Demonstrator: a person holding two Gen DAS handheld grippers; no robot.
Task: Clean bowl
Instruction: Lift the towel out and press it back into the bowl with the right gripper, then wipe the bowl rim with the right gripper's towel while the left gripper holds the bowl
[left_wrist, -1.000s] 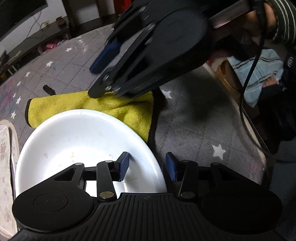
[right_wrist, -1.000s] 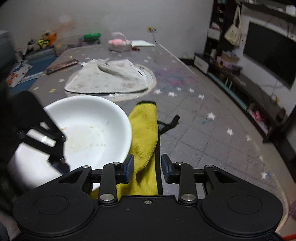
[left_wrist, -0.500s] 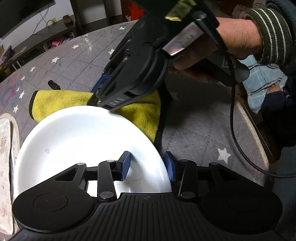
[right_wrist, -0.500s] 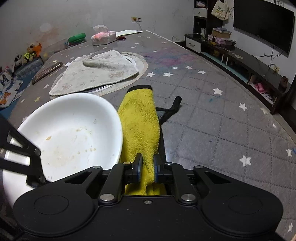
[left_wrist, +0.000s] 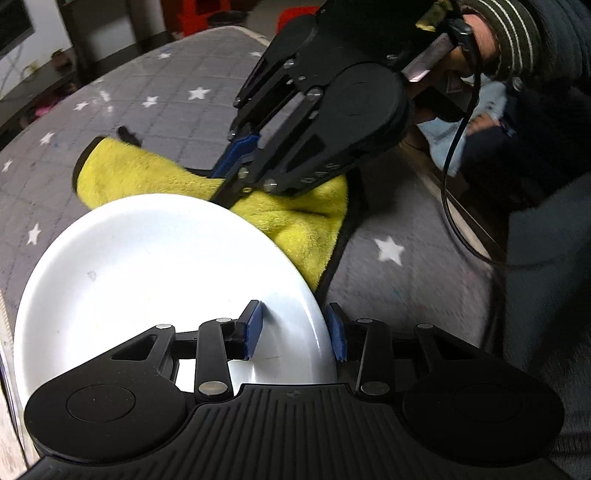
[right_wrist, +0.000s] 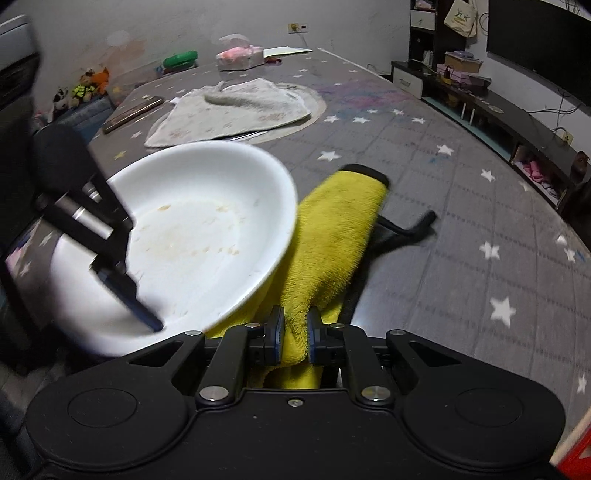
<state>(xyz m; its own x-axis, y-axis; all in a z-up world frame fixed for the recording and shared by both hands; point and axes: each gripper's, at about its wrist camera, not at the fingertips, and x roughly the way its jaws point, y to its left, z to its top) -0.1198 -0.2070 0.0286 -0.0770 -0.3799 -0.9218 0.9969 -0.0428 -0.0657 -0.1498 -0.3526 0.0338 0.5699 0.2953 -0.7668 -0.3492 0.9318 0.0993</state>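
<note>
A grey quilted cover with white stars (right_wrist: 461, 206) spreads over the desk. A pale, stained wall (right_wrist: 155, 33) stands behind it, with a socket (right_wrist: 297, 27) high up. To the right, a dark television (right_wrist: 543, 40) hangs above a low black TV bench (right_wrist: 491, 110), beside dark shelving (right_wrist: 428, 33). The light is dim.

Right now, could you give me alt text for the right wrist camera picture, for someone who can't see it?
The right gripper pinches a yellow cloth lying beside a white bowl with faint food smears. The left gripper straddles the bowl's rim on a grey star-patterned table.
</note>
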